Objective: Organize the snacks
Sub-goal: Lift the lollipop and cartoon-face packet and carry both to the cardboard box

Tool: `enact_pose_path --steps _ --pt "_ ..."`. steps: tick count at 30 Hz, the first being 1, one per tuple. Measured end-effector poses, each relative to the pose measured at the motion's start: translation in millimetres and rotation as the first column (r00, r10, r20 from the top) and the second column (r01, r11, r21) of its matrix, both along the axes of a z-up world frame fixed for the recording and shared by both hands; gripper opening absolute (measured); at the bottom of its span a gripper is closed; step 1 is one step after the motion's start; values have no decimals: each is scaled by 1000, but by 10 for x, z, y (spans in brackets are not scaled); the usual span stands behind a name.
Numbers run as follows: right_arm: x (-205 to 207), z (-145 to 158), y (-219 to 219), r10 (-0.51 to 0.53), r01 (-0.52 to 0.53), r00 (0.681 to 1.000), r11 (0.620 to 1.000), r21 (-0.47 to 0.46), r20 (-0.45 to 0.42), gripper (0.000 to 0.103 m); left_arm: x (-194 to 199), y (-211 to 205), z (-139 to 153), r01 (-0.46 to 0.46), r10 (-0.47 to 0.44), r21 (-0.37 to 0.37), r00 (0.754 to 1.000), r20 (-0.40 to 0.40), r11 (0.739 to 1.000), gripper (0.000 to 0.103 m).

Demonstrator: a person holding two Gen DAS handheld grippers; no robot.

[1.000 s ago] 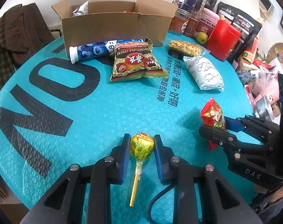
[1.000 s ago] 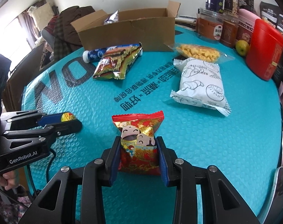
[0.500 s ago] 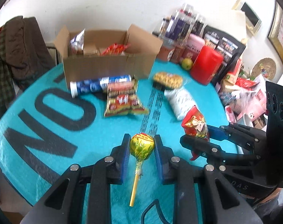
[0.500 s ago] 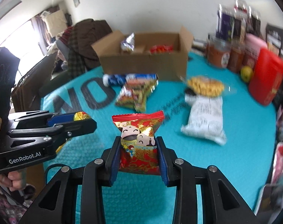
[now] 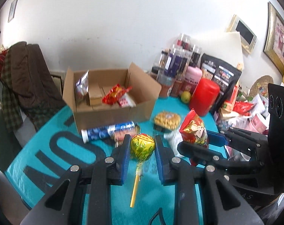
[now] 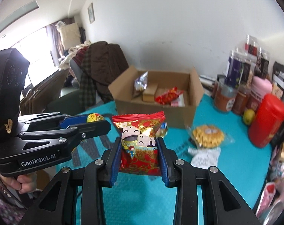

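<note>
2 grippers were in view, each clamped on 1 snack and raised above the teal table cover (image 5: 53,150). The left gripper (image 5: 142,146) pinched 1 yellow-wrapped lollipop (image 5: 142,146) by its head between the blue pads, the yellow stick hanging down toward the camera. The right gripper (image 6: 139,153) gripped 1 red snack packet (image 6: 140,144) by its sides, upright, printed with cartoon faces.

1 open cardboard box (image 5: 112,112) stood at the far side of the table. Inside it I counted 1 silvery packet (image 5: 82,88) leaning at the left wall, 1 small brown carton (image 5: 94,95), and at least 1 red wrapped snack (image 5: 114,94) beside a pale packet; blur kept me from a finer count.

On the cover in front of the box lay 1 blue tube (image 5: 108,132) on its side, 1 clear pack of yellow biscuits (image 5: 167,120), and 1 white bag (image 6: 205,156) nearer the grippers.

The left wrist view alone showed the blue tube, largely hidden behind the red packet in the right wrist view. The right wrist view alone showed the person's fingers (image 6: 24,183) wrapped on the left gripper's handle, and the window at the far left. Both views showed 1 red canister (image 5: 204,95) and 1 yellow-green fruit (image 5: 186,97) beside the jars.
</note>
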State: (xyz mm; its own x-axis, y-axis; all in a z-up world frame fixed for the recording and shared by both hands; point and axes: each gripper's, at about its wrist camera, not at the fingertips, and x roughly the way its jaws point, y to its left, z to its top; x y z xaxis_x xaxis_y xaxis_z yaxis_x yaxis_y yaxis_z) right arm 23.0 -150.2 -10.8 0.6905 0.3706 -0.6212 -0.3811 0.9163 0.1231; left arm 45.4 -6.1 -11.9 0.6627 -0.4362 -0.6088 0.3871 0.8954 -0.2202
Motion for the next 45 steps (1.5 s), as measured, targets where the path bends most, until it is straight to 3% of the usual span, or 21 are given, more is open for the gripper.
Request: enact_pose_path --steps 12,30,35,45 --pt "477 390 -26 10 -12 996 1000 20 92 35 443 -33 395 -16 19 -22 994 107 1000 24" --pt "1595 555 -62 -19 14 990 999 34 140 35 1481 -63 686 -52 59 -39 975 214 998 24" --pt "1877 498 -35 -31 24 991 998 53 129 35 1793 -52 667 -91 96 -31 971 219 995 24" --pt "2414 257 -4 -66 62 995 996 61 68 35 2395 -62 363 -147 144 7 977 157 989 24"
